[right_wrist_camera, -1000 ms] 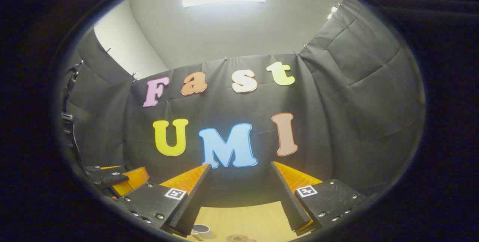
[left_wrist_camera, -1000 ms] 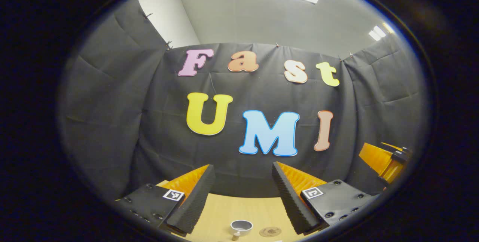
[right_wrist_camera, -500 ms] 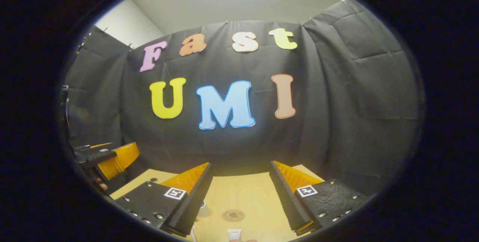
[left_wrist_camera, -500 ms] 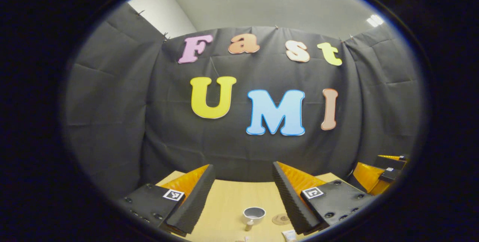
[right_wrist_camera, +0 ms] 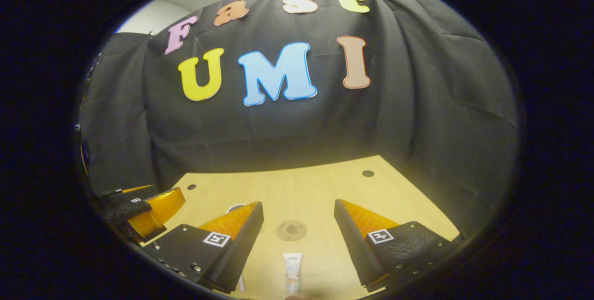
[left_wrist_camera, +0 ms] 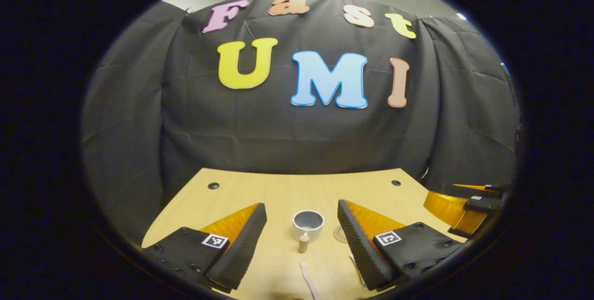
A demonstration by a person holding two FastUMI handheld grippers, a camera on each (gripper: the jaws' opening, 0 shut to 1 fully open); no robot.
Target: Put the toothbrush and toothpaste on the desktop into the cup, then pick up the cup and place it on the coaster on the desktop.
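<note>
Left gripper view: left gripper (left_wrist_camera: 300, 226), jaws spread and empty, above the desk (left_wrist_camera: 260, 188); between its fingers stands the cup (left_wrist_camera: 308, 225), upright, with a small peg (left_wrist_camera: 303, 242) just in front and the toothbrush (left_wrist_camera: 308, 280) lying nearer; the coaster (left_wrist_camera: 338, 234) sits beside the cup, partly behind a finger. Right gripper view: right gripper (right_wrist_camera: 298, 226), jaws likewise spread and empty; the coaster (right_wrist_camera: 291, 230) lies between its fingers, the toothpaste (right_wrist_camera: 293, 271) flat just in front of it.
</note>
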